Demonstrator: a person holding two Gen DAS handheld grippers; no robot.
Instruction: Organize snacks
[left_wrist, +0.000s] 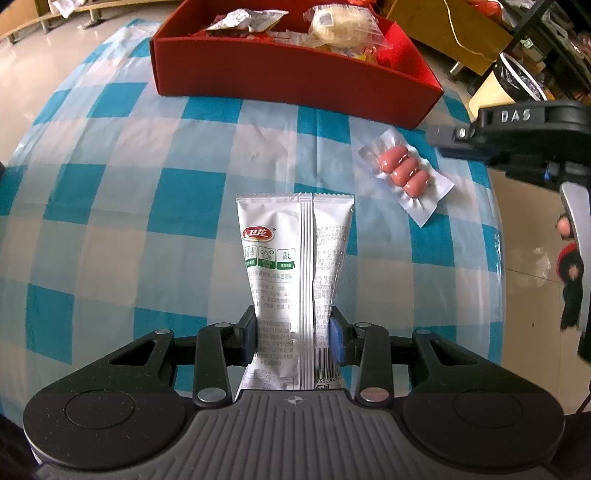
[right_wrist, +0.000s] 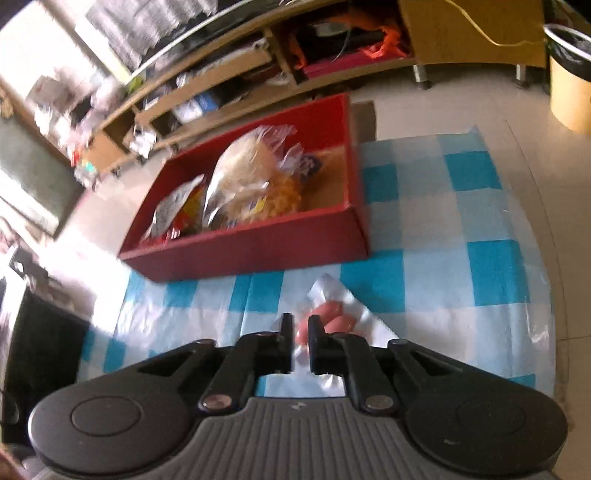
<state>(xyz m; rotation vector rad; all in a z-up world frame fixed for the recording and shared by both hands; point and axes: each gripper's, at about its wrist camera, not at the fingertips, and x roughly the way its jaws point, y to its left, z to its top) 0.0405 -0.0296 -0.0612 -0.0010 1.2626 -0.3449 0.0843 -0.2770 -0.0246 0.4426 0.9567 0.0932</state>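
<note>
My left gripper (left_wrist: 293, 321) is shut on a silver-white snack packet (left_wrist: 291, 251), its blue pads pinching the lower half, and the packet stands up over the checked tablecloth. A clear pack of three pink sausages (left_wrist: 404, 171) lies flat on the cloth to the right. My right gripper (right_wrist: 301, 325) hovers just above that sausage pack (right_wrist: 340, 314), its jaws nearly together with a narrow gap and pink showing through it. In the left wrist view the right gripper (left_wrist: 436, 133) sits apart from the pack. The red box (left_wrist: 288, 70) stands at the far side.
The red box (right_wrist: 251, 251) holds a bagged bread (right_wrist: 243, 162) and several wrapped snacks. The blue-and-white tablecloth (left_wrist: 129, 184) covers a round table whose edge curves close on the right. Beyond it are low wooden shelves (right_wrist: 221, 74) and a yellow bin (right_wrist: 570, 92) on the floor.
</note>
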